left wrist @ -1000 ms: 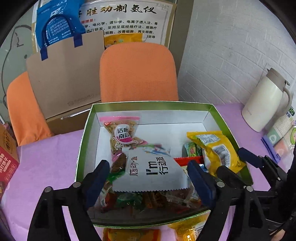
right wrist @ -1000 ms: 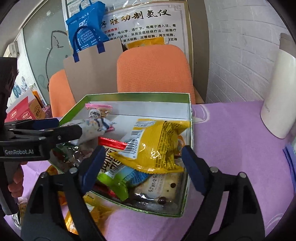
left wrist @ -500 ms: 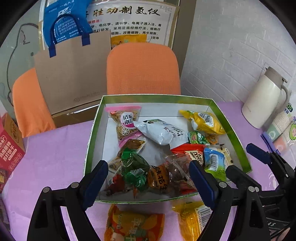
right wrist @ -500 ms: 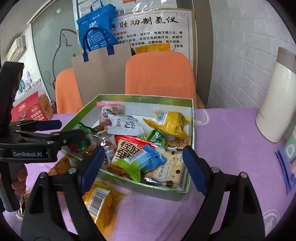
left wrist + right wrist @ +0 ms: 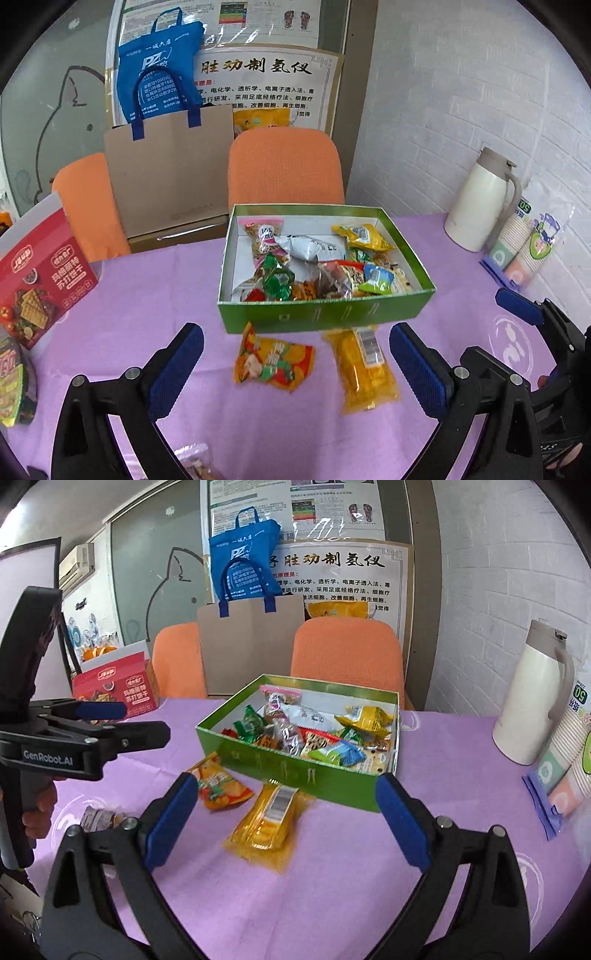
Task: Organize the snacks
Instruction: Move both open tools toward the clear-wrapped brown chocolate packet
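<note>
A green open box (image 5: 325, 313) (image 5: 295, 771) full of several snack packets stands on the purple tablecloth. An orange snack packet (image 5: 273, 363) (image 5: 219, 784) and a yellow packet (image 5: 364, 369) (image 5: 271, 818) lie on the cloth just in front of the box. My left gripper (image 5: 295, 365) is open and empty, held back above the two loose packets; it also shows at the left of the right wrist view (image 5: 122, 720). My right gripper (image 5: 288, 819) is open and empty, around the yellow packet from above and behind.
A red biscuit box (image 5: 40, 273) stands at the left. A white thermos jug (image 5: 480, 206) and a sleeve of paper cups (image 5: 528, 243) stand at the right. Orange chairs (image 5: 284, 166) and a paper bag (image 5: 170, 177) are behind the table. A small dark packet (image 5: 98, 818) lies front left.
Both grippers pulled back and up from the box. The grey-white packet was let go into the box. The two loose packets in front came into full view.
</note>
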### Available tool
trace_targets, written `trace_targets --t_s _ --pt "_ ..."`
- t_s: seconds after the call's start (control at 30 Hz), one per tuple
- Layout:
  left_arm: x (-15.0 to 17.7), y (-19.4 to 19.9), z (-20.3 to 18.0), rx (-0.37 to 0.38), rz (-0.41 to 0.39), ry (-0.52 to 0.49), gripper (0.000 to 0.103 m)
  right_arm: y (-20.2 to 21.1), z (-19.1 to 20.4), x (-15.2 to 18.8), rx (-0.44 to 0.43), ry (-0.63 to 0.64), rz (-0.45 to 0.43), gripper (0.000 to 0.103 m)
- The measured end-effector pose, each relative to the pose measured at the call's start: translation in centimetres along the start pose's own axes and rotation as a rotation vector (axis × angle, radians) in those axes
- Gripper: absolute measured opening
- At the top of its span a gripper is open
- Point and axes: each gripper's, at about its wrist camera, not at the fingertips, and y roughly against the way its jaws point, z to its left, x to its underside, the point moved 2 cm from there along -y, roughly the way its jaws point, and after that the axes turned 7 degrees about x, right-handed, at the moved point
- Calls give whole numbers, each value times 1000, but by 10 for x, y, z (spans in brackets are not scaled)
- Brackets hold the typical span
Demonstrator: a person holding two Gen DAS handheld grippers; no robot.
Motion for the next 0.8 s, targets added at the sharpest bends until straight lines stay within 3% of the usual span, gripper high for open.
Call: trace_targets --t_s 0.4,0.6,0.8 --pt "96 69 37 -27 30 27 102 10 61 77 -147 -22 107 96" --pt "140 69 76 -44 86 131 102 3 82 96 -207 -54 163 96" --pt "164 65 103 -15 112 215 102 -6 121 103 -282 -21 207 96"
